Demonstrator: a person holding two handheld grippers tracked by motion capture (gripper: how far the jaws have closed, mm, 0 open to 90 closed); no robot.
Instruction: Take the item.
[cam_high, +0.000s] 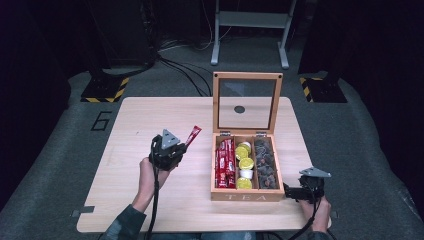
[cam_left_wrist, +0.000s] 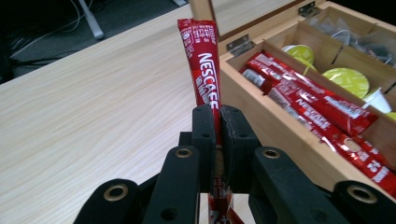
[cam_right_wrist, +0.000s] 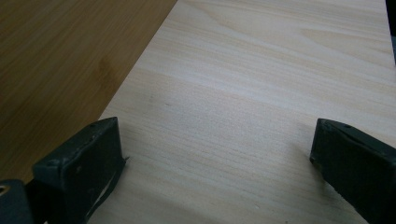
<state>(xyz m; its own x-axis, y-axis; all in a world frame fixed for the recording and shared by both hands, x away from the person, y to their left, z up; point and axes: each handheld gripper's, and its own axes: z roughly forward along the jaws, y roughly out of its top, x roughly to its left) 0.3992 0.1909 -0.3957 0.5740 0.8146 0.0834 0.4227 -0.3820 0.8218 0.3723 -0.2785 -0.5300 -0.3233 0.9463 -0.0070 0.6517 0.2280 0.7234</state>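
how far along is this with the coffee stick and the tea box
Done: the tea box stands with its lid up, and its left compartment already holds red sticks. In hand: the left gripper is shut on one red coffee stick, held above the table just left of the box. The right gripper is open beside the box. Whether the stick is going in or coming out is unclear.

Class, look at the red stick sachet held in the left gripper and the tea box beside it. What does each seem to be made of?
Nescafe sachet: probably glossy plastic or foil film, judging by its sheen, creases and crimped top.
Tea box: light wood with visible grain, a smooth finish and metal hinges; its upright lid has a clear pane, glass or acrylic.
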